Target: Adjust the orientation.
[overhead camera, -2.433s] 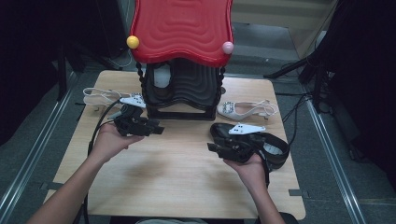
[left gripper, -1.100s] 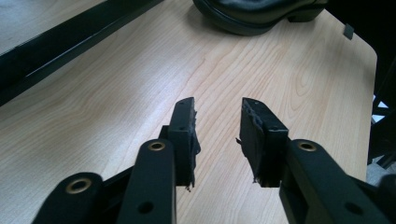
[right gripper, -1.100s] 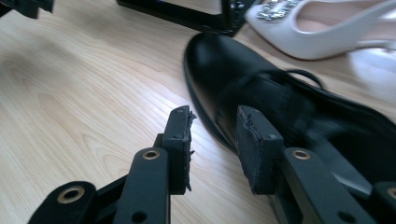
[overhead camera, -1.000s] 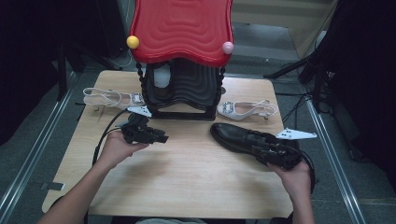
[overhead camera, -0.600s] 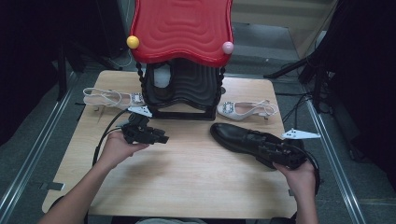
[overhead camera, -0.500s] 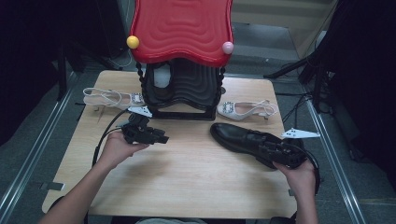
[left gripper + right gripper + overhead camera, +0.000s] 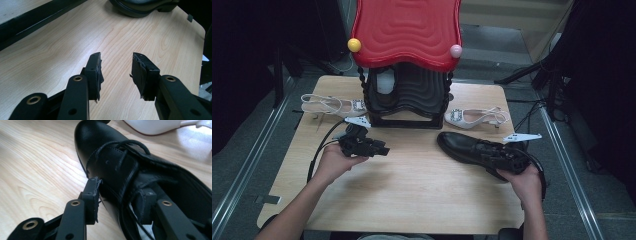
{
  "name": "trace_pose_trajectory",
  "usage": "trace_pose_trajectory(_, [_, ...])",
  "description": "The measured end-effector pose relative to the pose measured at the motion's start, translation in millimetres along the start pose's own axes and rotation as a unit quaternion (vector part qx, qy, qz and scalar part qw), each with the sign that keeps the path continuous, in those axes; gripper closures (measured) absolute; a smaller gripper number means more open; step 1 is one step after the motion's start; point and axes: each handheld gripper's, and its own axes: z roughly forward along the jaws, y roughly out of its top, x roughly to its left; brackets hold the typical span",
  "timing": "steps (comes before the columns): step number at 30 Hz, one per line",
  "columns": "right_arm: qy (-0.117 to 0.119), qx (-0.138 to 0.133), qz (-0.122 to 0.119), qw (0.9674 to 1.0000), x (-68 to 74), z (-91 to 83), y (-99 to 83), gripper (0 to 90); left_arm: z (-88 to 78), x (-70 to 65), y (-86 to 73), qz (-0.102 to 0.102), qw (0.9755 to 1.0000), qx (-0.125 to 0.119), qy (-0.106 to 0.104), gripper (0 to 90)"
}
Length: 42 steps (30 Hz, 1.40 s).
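Pale wooden tabletop (image 7: 412, 190), seen from above, near to far. L gripper (image 7: 116, 72): held low at table's left, jaws apart w/ nothing between, just been opening. R gripper (image 7: 120, 200): jaws astride the side wall of the black leather lace-up shoe (image 7: 477, 150), one inside the opening, one outside, just been opening; shoe lies on table's right. Behind: two white slingback heels (image 7: 474, 117), either side of a red-topped black stand (image 7: 407, 30).

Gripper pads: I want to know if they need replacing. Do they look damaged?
Yes. On the left gripper both pads look torn and frayed at the edges. The right gripper pad beside the black shoe looks ragged too.
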Motion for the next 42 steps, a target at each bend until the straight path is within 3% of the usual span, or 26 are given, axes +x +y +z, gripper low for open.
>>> trace_pose_trajectory(6, [0.018,0.004,0.001,0.9998,-1.3,10.6,5.6,59.2,-0.6,0.8,-4.5,-0.009,1.0,-0.003,0.001,57.7])
trace_pose_trajectory(9, [0.029,0.006,0.001,0.9996,-1.3,16.9,8.2,63.3,-0.1,-0.4,-6.8,-0.007,1.0,-0.001,0.003,57.6])
trace_pose_trajectory(14, [0.082,0.017,0.049,0.9952,-9.4,15.4,11.7,78.5,-2.1,-1.0,-10.1,-0.006,1.0,-0.004,0.007,57.7])
trace_pose_trajectory(19, [0.08,0.025,0.041,0.9956,-3.2,13.5,14.3,81.1,-4.9,-0.3,-11.6,-0.009,0.9998,-0.012,0.009,57.9])
trace_pose_trajectory(27, [0.105,0.028,0.029,0.9936,23.2,15.4,27.2,81.0,-6.0,-1.6,-12.9,-0.009,0.9998,-0.014,0.013,59.4])
trace_pose_trajectory(30, [0.12,0.034,0.016,0.9921,42.3,28.2,34.0,81.0,-6.9,-3.5,-14.8,-0.001,0.9996,-0.021,0.018,61.4])
trace_pose_trajectory(35, [0.143,0.042,0.01,0.9887,63.4,46.1,42.8,80.9,-8.7,-3.8,-17.7,-0.005,0.9995,-0.023,0.02,62.2])
trace_pose_trajectory(42, [0.156,0.044,-0.002,0.9868,88.2,63.8,56.5,80.8,-7.0,-7.7,-20.6,-0.005,0.9995,-0.022,0.022,62.7])
